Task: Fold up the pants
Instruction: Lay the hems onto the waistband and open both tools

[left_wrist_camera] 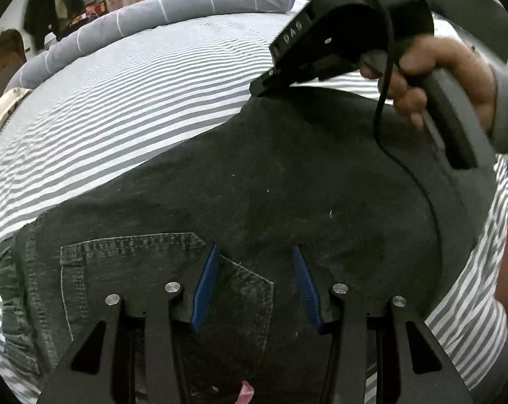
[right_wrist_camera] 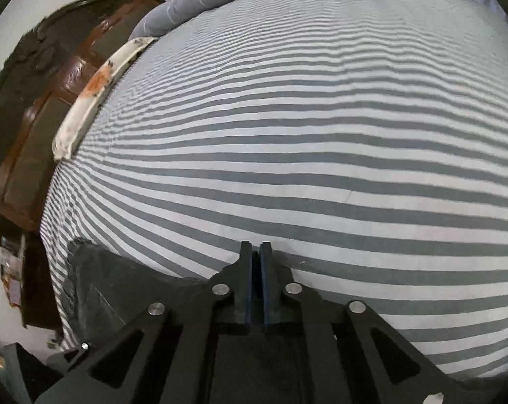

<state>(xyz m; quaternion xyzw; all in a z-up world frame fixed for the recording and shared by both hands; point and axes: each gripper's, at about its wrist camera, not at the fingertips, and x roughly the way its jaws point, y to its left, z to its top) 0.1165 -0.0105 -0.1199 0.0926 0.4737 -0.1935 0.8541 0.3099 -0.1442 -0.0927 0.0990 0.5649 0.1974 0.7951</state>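
Observation:
Dark grey jeans [left_wrist_camera: 287, 175] lie flat on a grey-and-white striped bed sheet [left_wrist_camera: 119, 94], back pocket [left_wrist_camera: 126, 262] facing up. My left gripper [left_wrist_camera: 255, 269] hovers over the pocket's right edge, open, with only flat fabric showing between its blue pads [left_wrist_camera: 207, 282]. In the left wrist view a hand [left_wrist_camera: 439, 77] holds my right gripper [left_wrist_camera: 259, 89] at the far edge of the jeans, where the cloth rises to a small peak at its tip. The right wrist view shows that right gripper [right_wrist_camera: 255, 252] with jaws nearly together on the jeans [right_wrist_camera: 112, 289] edge, striped sheet [right_wrist_camera: 287, 134] beyond.
A rolled grey blanket [left_wrist_camera: 186, 3] lies along the far side of the bed. A dark wooden headboard [right_wrist_camera: 35, 118] and a white patterned mattress edge [right_wrist_camera: 96, 91] border the bed on the left. Dark clothes [left_wrist_camera: 48, 3] hang by the far wall.

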